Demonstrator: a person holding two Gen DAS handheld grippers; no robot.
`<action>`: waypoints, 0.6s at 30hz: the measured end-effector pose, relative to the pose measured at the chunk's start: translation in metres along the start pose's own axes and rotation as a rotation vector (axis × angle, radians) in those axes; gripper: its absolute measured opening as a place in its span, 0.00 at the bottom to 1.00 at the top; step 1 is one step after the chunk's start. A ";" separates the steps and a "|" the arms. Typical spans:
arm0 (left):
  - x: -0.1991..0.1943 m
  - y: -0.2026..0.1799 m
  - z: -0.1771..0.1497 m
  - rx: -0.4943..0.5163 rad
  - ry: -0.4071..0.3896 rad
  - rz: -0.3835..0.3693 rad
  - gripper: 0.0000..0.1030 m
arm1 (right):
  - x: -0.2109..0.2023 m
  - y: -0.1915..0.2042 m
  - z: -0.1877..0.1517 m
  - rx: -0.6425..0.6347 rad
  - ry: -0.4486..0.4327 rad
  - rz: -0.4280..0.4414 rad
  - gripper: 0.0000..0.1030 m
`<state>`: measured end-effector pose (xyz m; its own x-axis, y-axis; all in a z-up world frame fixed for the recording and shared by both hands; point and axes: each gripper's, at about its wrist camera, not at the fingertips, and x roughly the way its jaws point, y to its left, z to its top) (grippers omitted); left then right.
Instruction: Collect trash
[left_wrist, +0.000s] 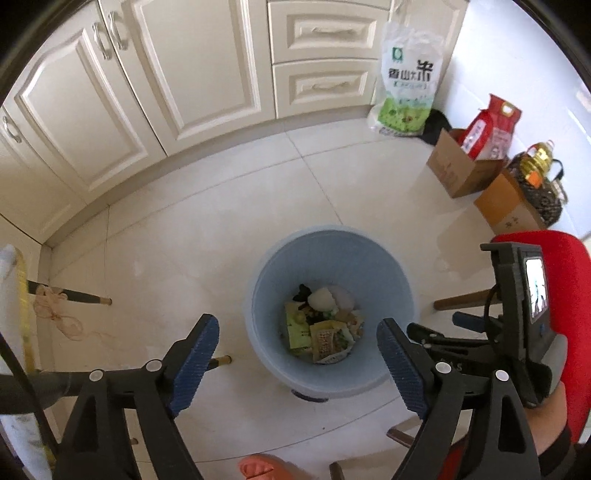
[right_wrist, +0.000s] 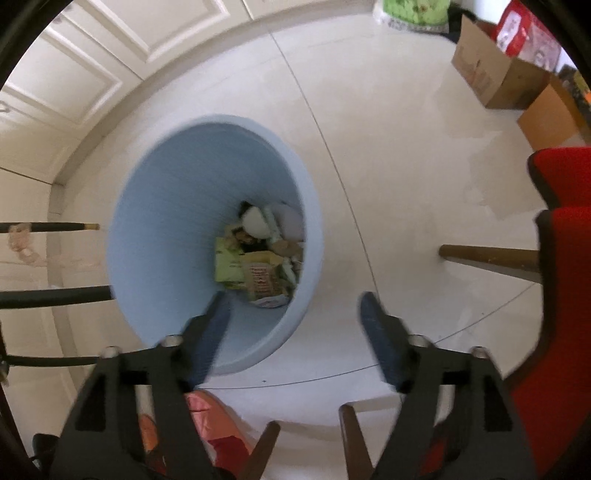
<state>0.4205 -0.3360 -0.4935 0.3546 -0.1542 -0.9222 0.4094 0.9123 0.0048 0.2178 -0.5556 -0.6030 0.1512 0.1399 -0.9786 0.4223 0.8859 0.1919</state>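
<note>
Left gripper and right gripper gape wide, empty; below their fingers, crumpled light wrappers lie in the pale-blue plastic bin; pinch loose edges.

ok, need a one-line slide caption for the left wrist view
Open left claw above a blue trash bin holding wrappers, white cabinets behind.

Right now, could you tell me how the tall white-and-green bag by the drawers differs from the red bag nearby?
The white-and-green bag stands directly on the floor against the drawers; the red bag sits inside an open cardboard box. The white-and-green bag appears taller and stands upright, while the red bag leans. Their colours differ as named. Both are printed sacks near the white wall.
</note>
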 end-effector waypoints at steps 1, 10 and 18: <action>-0.010 0.001 -0.003 0.007 -0.010 -0.001 0.82 | -0.010 0.004 -0.004 0.005 -0.011 0.010 0.81; -0.124 0.015 -0.046 -0.005 -0.127 0.015 0.86 | -0.127 0.046 -0.042 -0.019 -0.192 0.058 1.00; -0.240 0.021 -0.112 -0.028 -0.271 0.009 0.86 | -0.222 0.079 -0.077 -0.050 -0.345 0.063 1.00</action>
<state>0.2501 -0.2373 -0.3153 0.5717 -0.2388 -0.7849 0.3834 0.9236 -0.0018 0.1493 -0.4825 -0.3762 0.4722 0.0449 -0.8804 0.3595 0.9020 0.2388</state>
